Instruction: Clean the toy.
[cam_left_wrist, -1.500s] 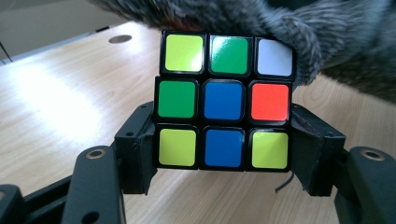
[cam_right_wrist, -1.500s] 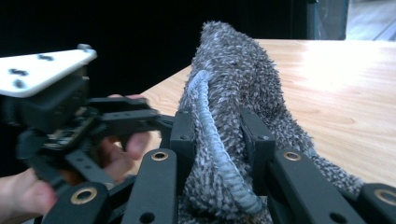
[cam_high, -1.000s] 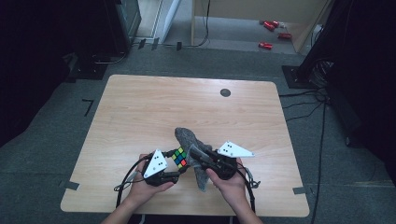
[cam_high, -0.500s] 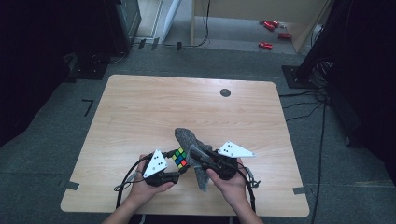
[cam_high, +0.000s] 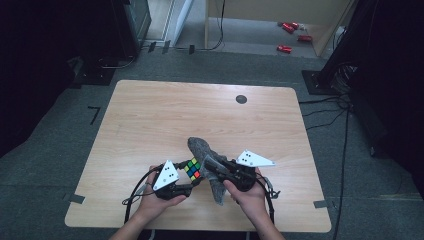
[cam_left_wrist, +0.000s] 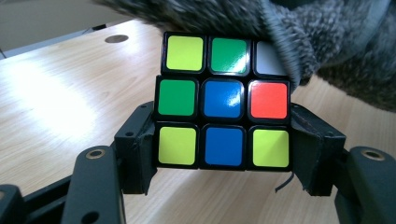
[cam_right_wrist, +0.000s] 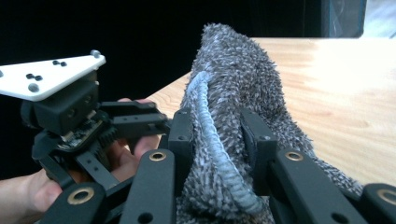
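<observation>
Cube and cloth held together near the table's front edge

Cube (cam_left_wrist: 223, 100) sits clamped between the two black jaws of the left gripper (cam_high: 189, 181), which press on its left and right sides at the bottom row of squares. The face toward the left gripper view shows yellow-green, green, blue and one orange-red square, with a pale square at the top right corner partly covered. A grey fuzzy cloth (cam_right_wrist: 233, 135) drapes over the top right of the cube and touches it there.

In the right gripper view the right gripper (cam_right_wrist: 215, 149) pinches a thick fold of that cloth, jaws drawn in tight on either side of the fabric, with a corded hem running down between them. The cloth rises upright from the grip and leans away over the table (cam_high: 150, 125).

From the high view, cube and cloth are both close to the table's front edge, a little right of its middle, the cloth just right of the cube and stretching away from the edge toward the table's centre. The left hand (cam_high: 150, 200) and right hand (cam_high: 250, 197) come over that front edge, each wrapped around its gripper. A small dark round disc (cam_high: 241, 99) lies near the table's far edge, well apart from the cube.
</observation>
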